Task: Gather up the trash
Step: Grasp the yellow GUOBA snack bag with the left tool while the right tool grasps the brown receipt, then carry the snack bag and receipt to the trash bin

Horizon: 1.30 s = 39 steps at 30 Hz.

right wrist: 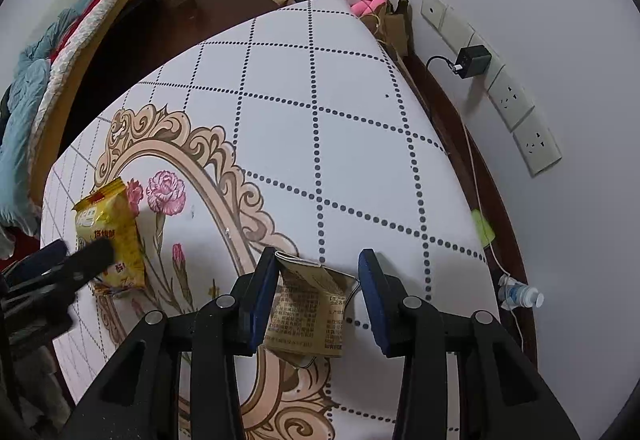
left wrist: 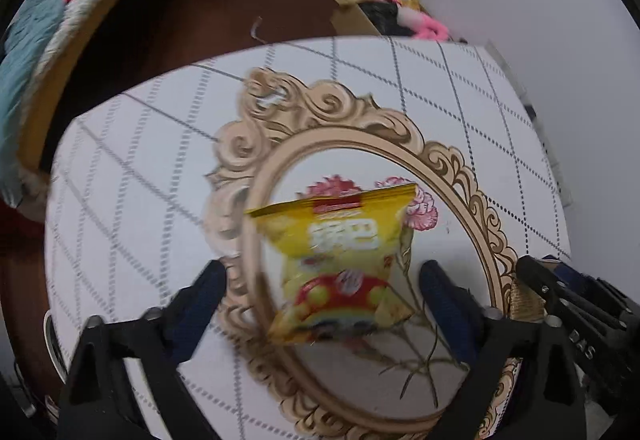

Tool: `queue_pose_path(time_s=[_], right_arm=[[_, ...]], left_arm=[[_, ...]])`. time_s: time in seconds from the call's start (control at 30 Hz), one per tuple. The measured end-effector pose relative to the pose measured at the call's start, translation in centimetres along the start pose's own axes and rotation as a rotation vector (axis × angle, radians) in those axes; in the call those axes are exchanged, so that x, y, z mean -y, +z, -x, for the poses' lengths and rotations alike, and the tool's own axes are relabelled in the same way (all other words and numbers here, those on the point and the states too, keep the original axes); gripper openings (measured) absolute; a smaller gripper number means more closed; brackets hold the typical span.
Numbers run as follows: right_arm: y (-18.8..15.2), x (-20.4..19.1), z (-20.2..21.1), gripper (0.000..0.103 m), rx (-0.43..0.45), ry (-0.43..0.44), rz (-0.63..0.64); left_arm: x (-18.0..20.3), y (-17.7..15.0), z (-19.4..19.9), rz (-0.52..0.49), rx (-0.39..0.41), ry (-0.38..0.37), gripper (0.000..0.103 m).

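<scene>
Surface: a desk (right wrist: pixel 360 160) under a white cloth with a dotted grid and a printed oval frame with pink flowers; both pieces of trash are on or over it.
Snack packet (left wrist: pixel 340 264): yellow, crinkled, lying inside the printed oval, seemingly flat on the cloth and not yet lifted.
Left gripper (left wrist: pixel 320 292): pointing steeply down over the packet, one finger to each side; jaws fairly wide, pads clear of the foil. The picture is smeared, so it reads as an approach rather than a settled grasp.
Why so: straddling the packet lets the jaws pinch its soft body from both sides.
Paper carton (right wrist: pixel 306 310): a flattened tan carton with small print, sitting between the right fingers.
Right gripper (right wrist: pixel 318 296): jaws drawn in narrow; the left pad presses the carton's folded edge, while a gap shows before the other pad. I judge it held, though the far contact is unclear.
Why so: taking the thin folded edge suits a flat, light thing.
Off the desk: a small plastic bottle (right wrist: pixel 520 296) beside the far edge, near a white cable.
Risk: the slick foil may slide out if pinched near its edge.
</scene>
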State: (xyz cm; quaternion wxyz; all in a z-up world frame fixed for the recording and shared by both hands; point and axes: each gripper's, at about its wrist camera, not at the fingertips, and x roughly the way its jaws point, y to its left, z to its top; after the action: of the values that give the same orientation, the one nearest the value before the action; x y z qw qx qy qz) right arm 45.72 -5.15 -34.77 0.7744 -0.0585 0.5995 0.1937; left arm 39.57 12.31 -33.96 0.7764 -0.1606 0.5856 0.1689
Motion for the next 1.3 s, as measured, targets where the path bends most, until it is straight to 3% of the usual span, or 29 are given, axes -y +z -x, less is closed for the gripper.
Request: queue_pose_path(time_s=[0.03,0.07,0.2,0.57,0.8,1.07,1.3], right_arm=[[0.1,-0.2,-0.1,0.043,0.001,-0.004,0.008],[0.0,-0.1,0.0,0.043,0.003,-0.006,0.012],[-0.2,0.0,0.2,0.043,0.007,0.000,0.014],[-2.6,-1.8,3.4,0.043,0.059,0.026,0.063],[-5.3,-5.7,7.7,0.043,0.106,0.093,0.122],[-9.4,-14.2,14.4,0.043,0.170,0.218,0.247],[-14.1,-25.6,17.9,0.043,0.178,0.340,0.399]], left_arm=[[0.2,0.1,-0.5,-0.006,-0.009,0.000,0.070],[0.3,0.1,-0.9,-0.009,-0.017,0.003,0.049],[0.1,0.0,-0.5,-0.012,0.022,0.024,0.040],[-2.5,-3.7,4.9,-0.018,0.184,0.170,0.038],[-5.9,-6.4,10.7,0.038,0.297,0.227,0.038],[-12.8,-11.7,19.3,0.112,0.403,0.300,0.038],[-21.9,-17.2,24.3,0.210,0.444,0.395,0.038]])
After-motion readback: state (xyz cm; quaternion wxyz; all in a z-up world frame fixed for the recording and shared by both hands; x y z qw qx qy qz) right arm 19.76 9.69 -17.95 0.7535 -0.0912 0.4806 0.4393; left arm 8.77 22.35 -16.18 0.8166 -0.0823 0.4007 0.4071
